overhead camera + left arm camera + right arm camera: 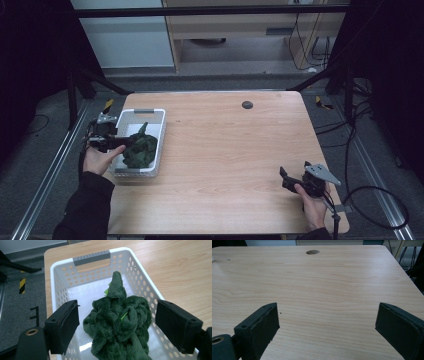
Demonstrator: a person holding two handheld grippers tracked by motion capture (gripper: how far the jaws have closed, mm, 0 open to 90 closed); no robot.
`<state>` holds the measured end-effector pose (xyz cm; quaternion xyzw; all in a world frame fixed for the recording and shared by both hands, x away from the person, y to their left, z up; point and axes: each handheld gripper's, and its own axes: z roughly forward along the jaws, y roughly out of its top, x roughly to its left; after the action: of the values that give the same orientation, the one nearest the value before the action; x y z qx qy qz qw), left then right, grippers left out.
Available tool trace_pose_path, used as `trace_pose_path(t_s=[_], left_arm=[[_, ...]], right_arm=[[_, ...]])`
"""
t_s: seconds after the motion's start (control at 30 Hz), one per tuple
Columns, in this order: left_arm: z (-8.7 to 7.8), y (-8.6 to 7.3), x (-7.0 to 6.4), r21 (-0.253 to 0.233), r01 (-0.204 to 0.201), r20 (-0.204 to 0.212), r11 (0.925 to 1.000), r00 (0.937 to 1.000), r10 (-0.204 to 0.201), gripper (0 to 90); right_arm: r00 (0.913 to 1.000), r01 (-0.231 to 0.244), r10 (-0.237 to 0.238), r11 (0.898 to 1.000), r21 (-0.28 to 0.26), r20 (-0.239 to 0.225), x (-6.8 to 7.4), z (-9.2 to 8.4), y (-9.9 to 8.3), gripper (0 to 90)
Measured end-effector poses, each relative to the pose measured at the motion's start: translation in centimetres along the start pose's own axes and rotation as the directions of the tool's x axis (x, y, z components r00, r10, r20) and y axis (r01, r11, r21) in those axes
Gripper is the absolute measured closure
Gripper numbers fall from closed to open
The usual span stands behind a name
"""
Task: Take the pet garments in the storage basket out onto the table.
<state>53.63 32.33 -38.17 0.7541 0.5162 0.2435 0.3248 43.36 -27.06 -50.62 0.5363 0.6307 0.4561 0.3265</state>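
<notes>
I see the green plush toy [117,325] lying in the white basket [57,270] at the table's left edge, with my left gripper [116,326] spread wide around it, pads clear of the fur. It looks light, soft and squashy, so I judge the bunched middle the best place to pinch. My right gripper [327,327] hangs wide open over bare table [324,277], holding nothing.

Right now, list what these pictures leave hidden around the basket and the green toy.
- Plush toy: its lower end is cut off by the bottom edge of the left gripper view; in the high view it is too small to tell its shape.
- Basket: near wall hidden behind the toy and the left hand-held gripper.
</notes>
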Motion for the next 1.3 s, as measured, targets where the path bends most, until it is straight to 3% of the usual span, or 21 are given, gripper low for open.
trace_pose_path(t_s=[0.77, 1.3], left_arm=[[2.7, 0.0, 0.1, 0.133, -0.038, 0.007, 0.9904, 0.9993, 0.037, 15.6], [4.4, -0.6, 0.1, 0.21, -0.056, 0.016, 0.9762, 0.9984, 0.054, 16.7]], right_arm=[[1.0, 0.001, -0.001, 1.0, 0.007, -0.008, 0.0, 0.0, 0.0, 5.3], [0.9999, 0.008, -0.008, 1.0, 0.009, -0.009, 0.0, 0.1, 0.0, 5.4]])
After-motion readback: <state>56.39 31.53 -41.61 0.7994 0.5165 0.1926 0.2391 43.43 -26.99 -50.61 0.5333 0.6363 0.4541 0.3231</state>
